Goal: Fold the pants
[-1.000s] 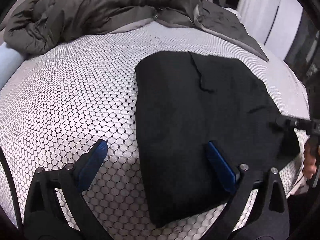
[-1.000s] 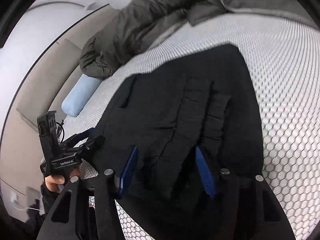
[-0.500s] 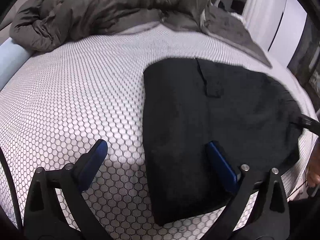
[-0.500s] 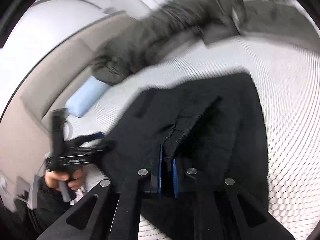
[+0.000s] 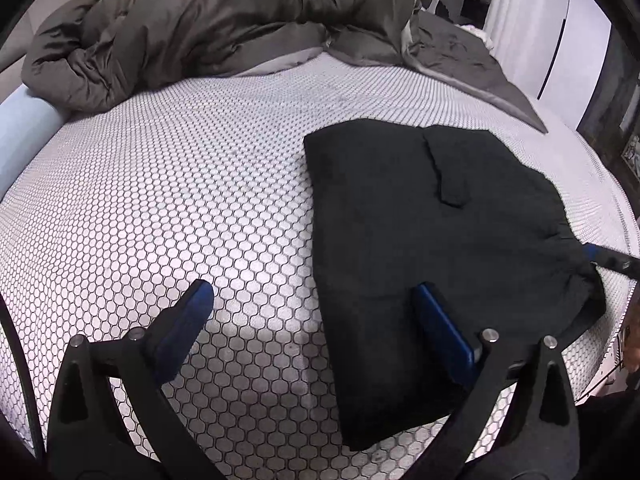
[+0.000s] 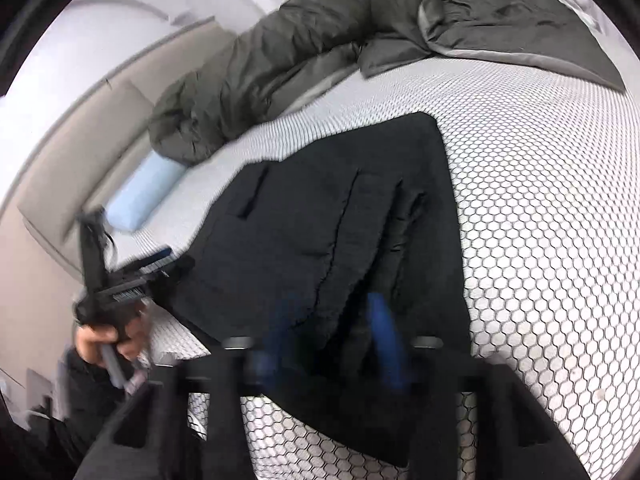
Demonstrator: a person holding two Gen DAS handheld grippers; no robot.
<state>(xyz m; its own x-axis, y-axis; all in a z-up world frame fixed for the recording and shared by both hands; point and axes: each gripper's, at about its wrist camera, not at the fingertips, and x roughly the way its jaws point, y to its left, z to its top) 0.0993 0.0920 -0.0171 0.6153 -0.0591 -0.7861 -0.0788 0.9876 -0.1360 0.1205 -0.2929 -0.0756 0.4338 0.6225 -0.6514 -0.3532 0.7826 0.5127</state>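
Observation:
Black pants (image 5: pixel 432 248) lie folded on a bed with a white hexagon-patterned sheet (image 5: pixel 180 200). My left gripper (image 5: pixel 312 308) is open, low over the sheet, straddling the pants' near left edge without holding them. In the right wrist view the pants (image 6: pixel 320 216) lie bunched with ridges. My right gripper (image 6: pixel 332 320) is open over their near edge, its blue fingers (image 6: pixel 384 332) blurred by motion. The right gripper's tip also shows at the pants' right edge in the left wrist view (image 5: pixel 608 258). The left gripper shows at the left in the right wrist view (image 6: pixel 136 276).
A crumpled grey-brown duvet (image 5: pixel 208 24) lies across the far side of the bed. A light blue bolster (image 5: pixel 24 132) sits at the left edge by a beige headboard (image 6: pixel 80 132). White wardrobe doors (image 5: pixel 560 40) stand at the far right.
My right gripper shut on a ridge of the pants half a second ago and has now opened again, letting the cloth go. My left gripper has stayed open and moved back slightly.

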